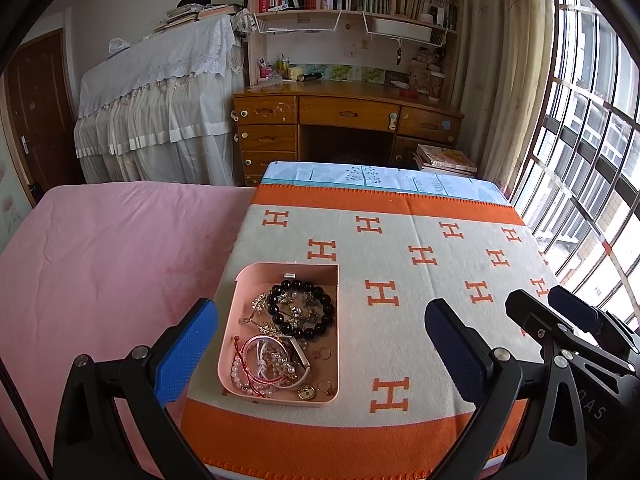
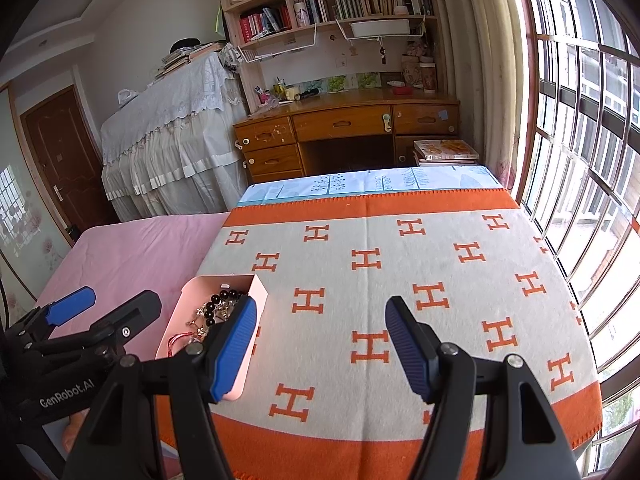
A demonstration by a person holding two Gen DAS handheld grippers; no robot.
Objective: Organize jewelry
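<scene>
A pink open tray [image 1: 245,280] lies on the left part of the orange-and-cream H-patterned blanket [image 1: 400,320]. In it are a black bead bracelet [image 1: 273,306], a pearl bracelet [image 1: 239,376], a red cord bracelet [image 1: 256,386], gold pieces and small rings [image 1: 325,354], all tangled together. My left gripper [image 1: 320,352] is open and wide, its fingers standing either side of the tray and nearer the camera, touching nothing. My right gripper [image 2: 320,344] is open above bare blanket to the right of the tray [image 2: 188,300]; its left finger [image 2: 236,348] hides part of the tray.
A pink sheet [image 1: 120,260] covers the bed left of the blanket. The blanket's right edge runs close to a barred window [image 1: 580,160]. Beyond the far edge stand a wooden desk [image 1: 348,112] with bookshelves and a cloth-draped piece of furniture [image 1: 160,100].
</scene>
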